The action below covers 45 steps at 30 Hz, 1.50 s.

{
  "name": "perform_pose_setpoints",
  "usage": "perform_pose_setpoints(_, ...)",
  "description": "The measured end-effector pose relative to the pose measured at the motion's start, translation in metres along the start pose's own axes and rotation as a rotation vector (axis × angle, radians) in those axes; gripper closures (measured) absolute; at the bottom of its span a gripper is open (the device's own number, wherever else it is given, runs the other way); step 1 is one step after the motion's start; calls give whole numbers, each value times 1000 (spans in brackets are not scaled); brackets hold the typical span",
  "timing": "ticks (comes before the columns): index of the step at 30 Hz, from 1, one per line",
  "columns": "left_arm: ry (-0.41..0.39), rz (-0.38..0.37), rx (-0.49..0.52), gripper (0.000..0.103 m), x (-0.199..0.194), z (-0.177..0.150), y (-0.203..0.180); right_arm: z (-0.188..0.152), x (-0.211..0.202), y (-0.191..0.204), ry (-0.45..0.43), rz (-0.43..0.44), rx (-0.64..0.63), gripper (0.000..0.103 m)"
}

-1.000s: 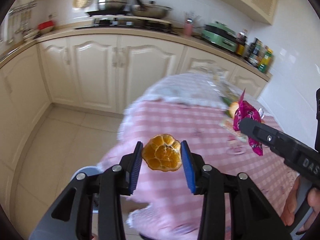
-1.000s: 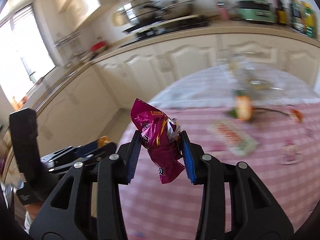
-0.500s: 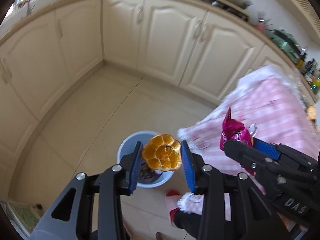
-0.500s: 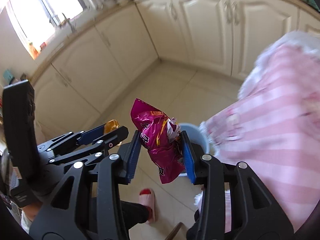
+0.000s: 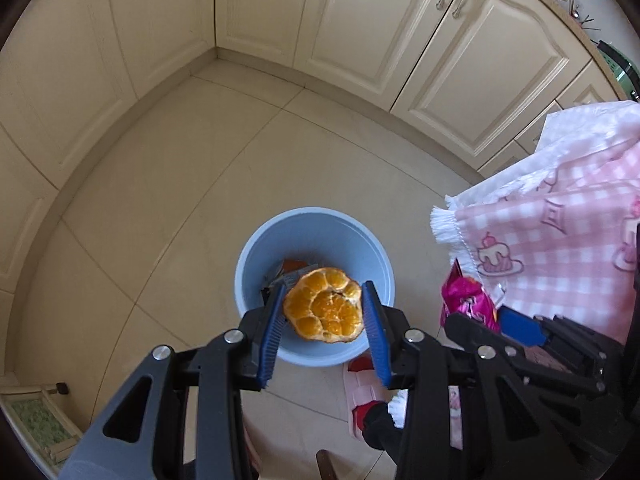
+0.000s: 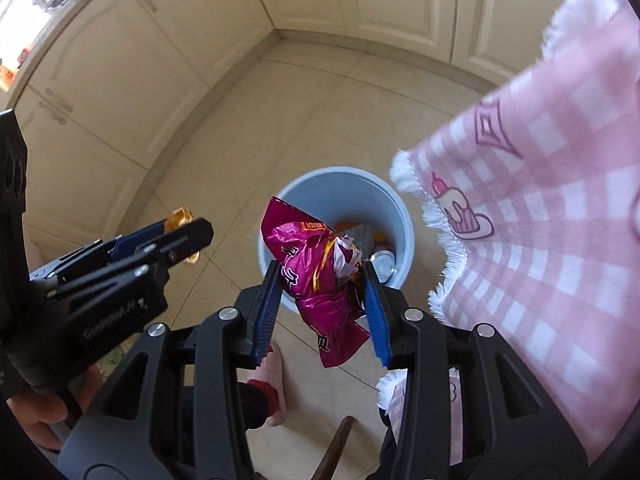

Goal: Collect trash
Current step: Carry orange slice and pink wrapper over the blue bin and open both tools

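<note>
Left tool [image 5: 323, 322]: your blue pads clamp the orange peel [image 5: 325, 305], held flat between them, directly above the open mouth of the blue bin [image 5: 256, 264].

Right tool [image 6: 323, 304]: your pads pinch the crumpled magenta snack wrapper [image 6: 316, 276]; its lower tail hangs below the fingers, its top overlaps the bin's near rim in the right wrist view.

Bin: stands on the beige tile floor [image 5: 168, 184], just beside the fringed corner of the pink checked tablecloth [image 5: 560, 232]; scraps and a can lie inside.

Surroundings: cream cabinets [image 5: 360, 20]; your pink slipper [image 6: 274, 364] near the bin.
</note>
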<state>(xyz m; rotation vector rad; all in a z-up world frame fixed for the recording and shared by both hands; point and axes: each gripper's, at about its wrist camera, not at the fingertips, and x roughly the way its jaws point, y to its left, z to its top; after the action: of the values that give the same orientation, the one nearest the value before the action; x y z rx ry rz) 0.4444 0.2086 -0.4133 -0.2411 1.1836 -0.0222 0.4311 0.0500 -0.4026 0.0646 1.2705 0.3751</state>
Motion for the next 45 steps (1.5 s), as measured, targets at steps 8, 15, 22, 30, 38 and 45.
perform_pose_setpoints(8,9,-90,-71,41,37,-2,9,1,25,-8,26,-23,12,63)
perform_pose_setpoints(15,55,-82,-150,41,46,-3,31,2,51,-9,53,-18,31,63)
perform_pose_setpoints(22,71,-54,-204,39,49,-2,53,9,59,-3,55,-10,25,61)
perform_pose_setpoints(30,75,-48,-231,39,48,-4,64,22,54,12,16,-5,8,60)
perform_pose_setpoints(38,78,-53,-224,39,48,-4,64,27,46,20,-14,-14,7,50)
perform_pose_setpoints(45,82,-48,-221,39,49,-6,62,23,41,20,-10,-21,7,49)
